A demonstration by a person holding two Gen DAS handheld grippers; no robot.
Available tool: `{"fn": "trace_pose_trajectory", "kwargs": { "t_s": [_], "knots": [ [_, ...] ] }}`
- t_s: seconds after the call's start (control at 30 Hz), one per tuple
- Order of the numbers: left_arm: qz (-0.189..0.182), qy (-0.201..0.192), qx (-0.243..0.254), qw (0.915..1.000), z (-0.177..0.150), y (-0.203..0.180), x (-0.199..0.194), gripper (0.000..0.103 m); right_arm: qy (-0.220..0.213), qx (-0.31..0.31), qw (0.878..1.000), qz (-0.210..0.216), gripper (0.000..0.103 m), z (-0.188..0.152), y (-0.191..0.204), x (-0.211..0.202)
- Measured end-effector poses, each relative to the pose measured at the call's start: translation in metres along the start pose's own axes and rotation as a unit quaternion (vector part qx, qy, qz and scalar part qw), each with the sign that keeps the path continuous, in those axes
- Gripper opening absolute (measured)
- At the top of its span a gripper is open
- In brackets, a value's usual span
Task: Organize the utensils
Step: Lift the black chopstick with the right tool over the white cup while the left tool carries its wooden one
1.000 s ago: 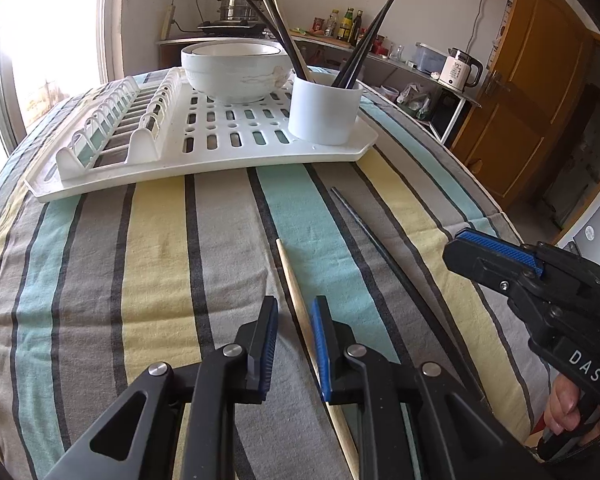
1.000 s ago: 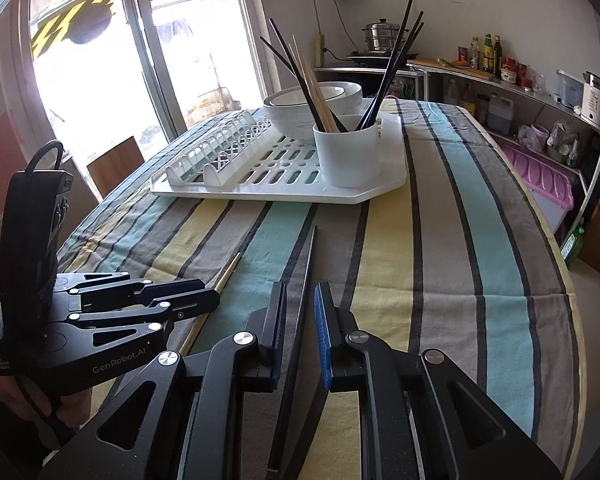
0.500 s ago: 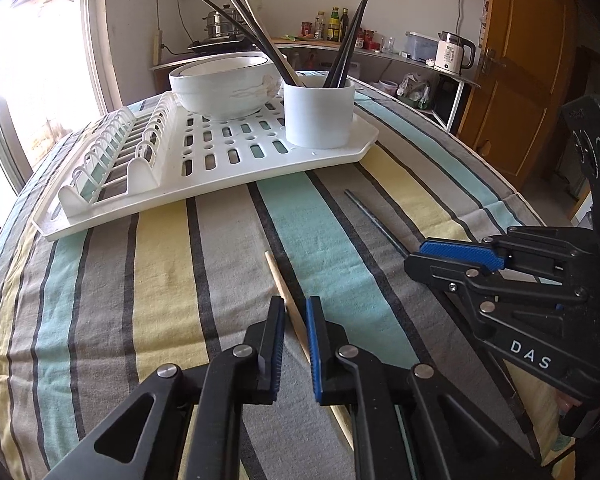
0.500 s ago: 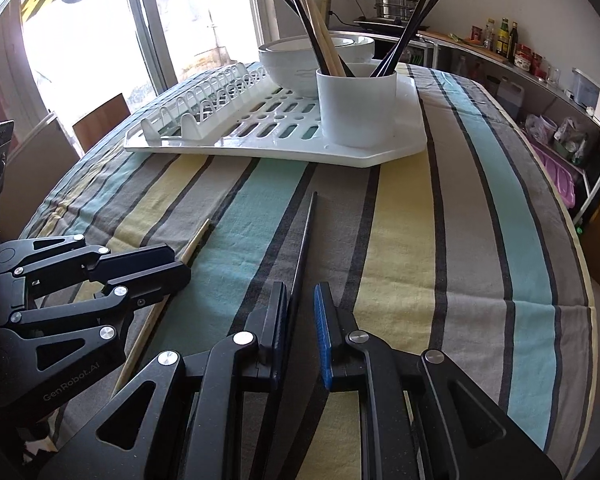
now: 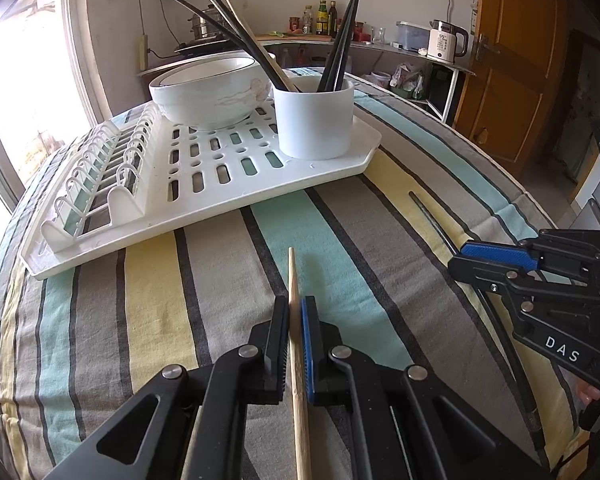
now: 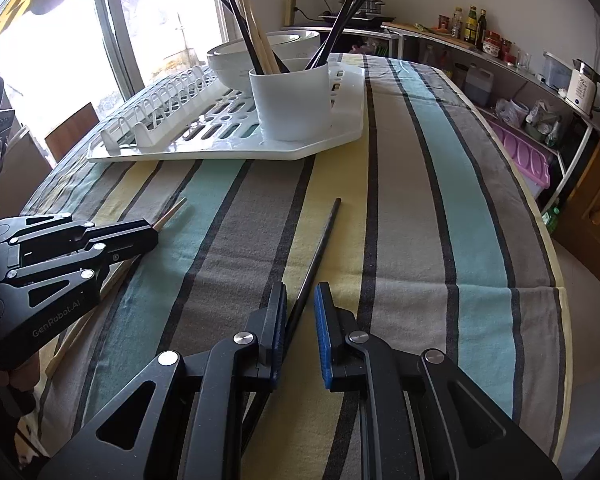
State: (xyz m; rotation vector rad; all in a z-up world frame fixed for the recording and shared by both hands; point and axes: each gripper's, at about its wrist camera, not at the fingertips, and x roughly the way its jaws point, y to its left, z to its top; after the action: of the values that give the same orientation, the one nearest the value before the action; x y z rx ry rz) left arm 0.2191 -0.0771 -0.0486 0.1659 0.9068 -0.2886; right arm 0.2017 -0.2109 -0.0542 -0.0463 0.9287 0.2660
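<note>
Left gripper [image 5: 295, 316]: jaws drawn together on the wooden chopstick [image 5: 296, 320], both pads against its sides; the closing has only just taken place, with the stick between the pads; seen from the right wrist view, the gripper [image 6: 150, 234] sits at the left with the stick's tip [image 6: 172, 210] poking out ahead of it.

Wooden chopstick: lies on the table [image 5: 152, 304], pointing toward the rack; tip clear of the rack's front edge.

Right gripper [image 6: 300, 312]: jaws a narrow way apart, straddling the black chopstick [image 6: 320, 240]; the stick runs close along the left pad, a gap shows on the right-pad side (no clamping seen); from the left wrist view the gripper [image 5: 496, 256] sits at the right over the same stick [image 5: 432, 216].

Black chopstick: flat on the table, far end toward the rack, well short of it.

Drying rack [image 5: 204, 176]: white, slotted, at the far part of the table; plate ribs on its left.

Utensil cup [image 5: 314, 120]: white, upright on the rack's right corner; holds several black and wooden chopsticks, leaning outward.

Bowl [image 5: 210, 92]: white, on the rack just beside the cup (a second stacked bowl shows in the right wrist view).

Table covering: striped cloth [image 6: 440, 184], grey, teal and yellow.
</note>
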Motion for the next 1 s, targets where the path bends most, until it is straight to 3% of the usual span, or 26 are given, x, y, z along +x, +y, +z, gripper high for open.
{"fn": "trace_pose_trajectory", "kwargs": {
  "t_s": [0.5,0.6,1.0],
  "knots": [
    [0.011,0.003,0.018,0.9998,0.003,0.002,0.003,0.005,0.014,-0.009,1.0,-0.003,0.008,0.022,0.002,0.016],
    [0.003,0.004,0.003,1.0,0.004,0.008,0.002,0.005,0.011,0.003,1.0,0.018,0.006,0.022,-0.001,0.015],
    [-0.034,-0.064,-0.044,0.9964,0.018,0.026,-0.052,0.005,-0.08,0.014,0.995,0.057,0.005,0.034,0.003,-0.039]
  ]
}}
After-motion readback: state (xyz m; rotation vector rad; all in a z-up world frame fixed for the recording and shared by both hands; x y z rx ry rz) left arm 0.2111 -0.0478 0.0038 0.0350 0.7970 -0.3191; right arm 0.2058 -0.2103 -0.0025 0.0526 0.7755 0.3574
